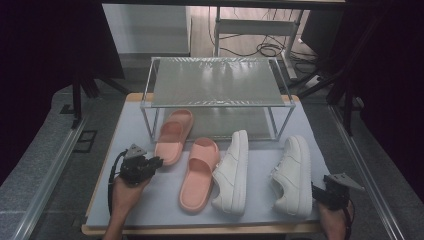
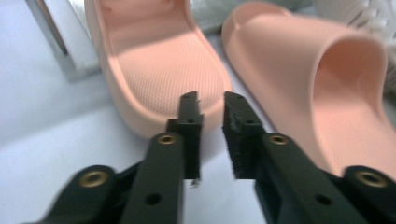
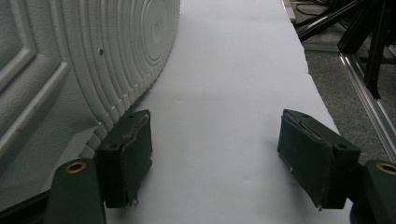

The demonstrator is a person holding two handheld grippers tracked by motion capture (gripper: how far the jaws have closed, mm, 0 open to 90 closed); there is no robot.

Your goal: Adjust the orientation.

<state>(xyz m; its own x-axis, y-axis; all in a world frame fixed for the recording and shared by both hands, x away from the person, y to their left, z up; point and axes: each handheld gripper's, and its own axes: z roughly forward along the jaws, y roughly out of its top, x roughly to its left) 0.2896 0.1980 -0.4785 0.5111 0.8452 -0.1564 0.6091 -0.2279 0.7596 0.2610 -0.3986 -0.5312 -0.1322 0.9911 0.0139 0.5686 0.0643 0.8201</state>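
Two pink slides lie on the white table; the left slide (image 1: 172, 136) has its toe under the rack, and the right slide (image 1: 199, 174) is beside it. Two white sneakers (image 1: 232, 172) (image 1: 292, 176) lie to their right. My left gripper (image 1: 158, 162) points at the left slide's heel (image 2: 159, 70), its jaws only a narrow gap apart with nothing between them (image 2: 211, 100). Beside the right sneaker's heel, my right gripper (image 1: 320, 194) is wide open (image 3: 215, 158). Its left jaw is close to that sneaker's ribbed sole (image 3: 93, 51).
A metal-framed rack (image 1: 215, 80) with two shelves stands at the back of the table (image 1: 150, 200). One rack leg (image 2: 51, 37) is just left of the left slide. Bare table surface (image 3: 233, 70) stretches ahead of the right gripper, with the table edge and floor rails to its right.
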